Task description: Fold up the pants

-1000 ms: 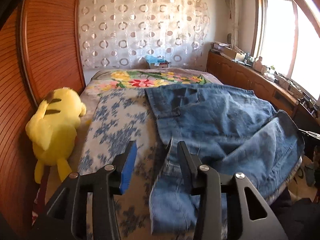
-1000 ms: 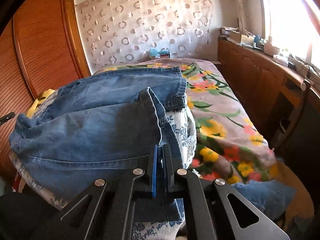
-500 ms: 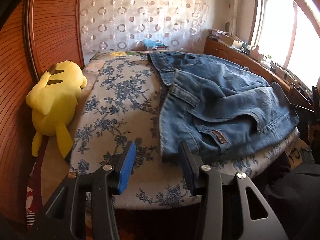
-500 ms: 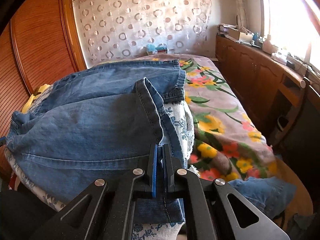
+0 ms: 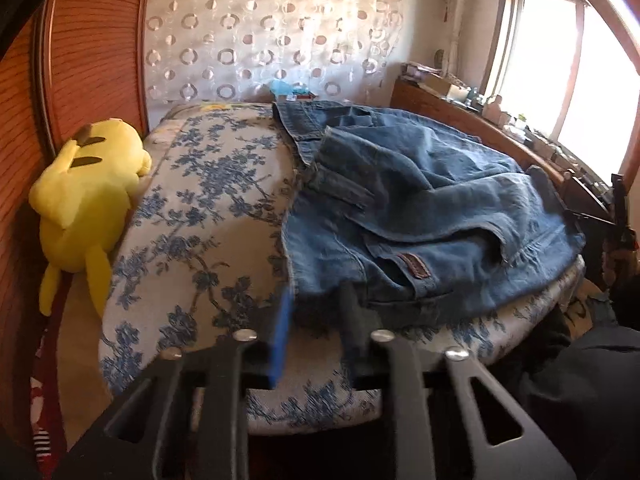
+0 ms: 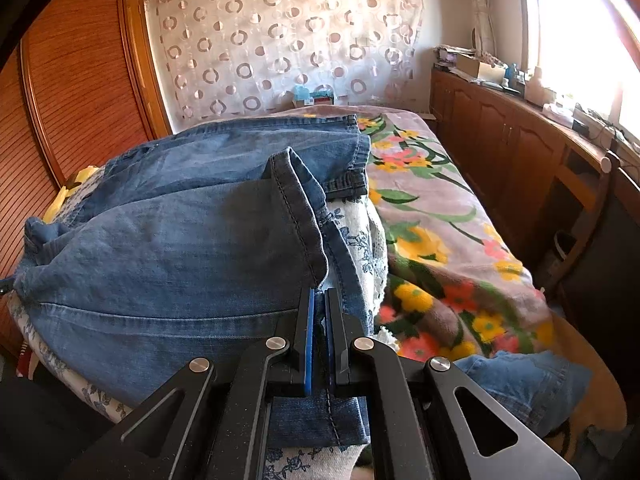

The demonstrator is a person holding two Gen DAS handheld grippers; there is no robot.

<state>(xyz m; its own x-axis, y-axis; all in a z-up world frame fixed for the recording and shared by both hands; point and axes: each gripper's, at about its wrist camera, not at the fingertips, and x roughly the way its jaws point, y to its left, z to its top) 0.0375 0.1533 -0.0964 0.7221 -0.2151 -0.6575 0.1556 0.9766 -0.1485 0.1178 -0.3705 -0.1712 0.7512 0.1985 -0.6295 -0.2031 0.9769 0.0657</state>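
1. The left gripper (image 5: 316, 320) has come lower and nearer the bed's edge than a second ago; its jaws, wide then, are closing around the near corner of the jeans (image 5: 420, 216), the pads not yet pinching.
2. The jeans lie bunched on the blue-flowered cushion (image 5: 208, 216), ahead and right of these jaws.
3. The right gripper (image 6: 319, 320) stays clenched on the jeans' hem, unmoved.
4. A yellow plush toy (image 5: 88, 196) sits far left.
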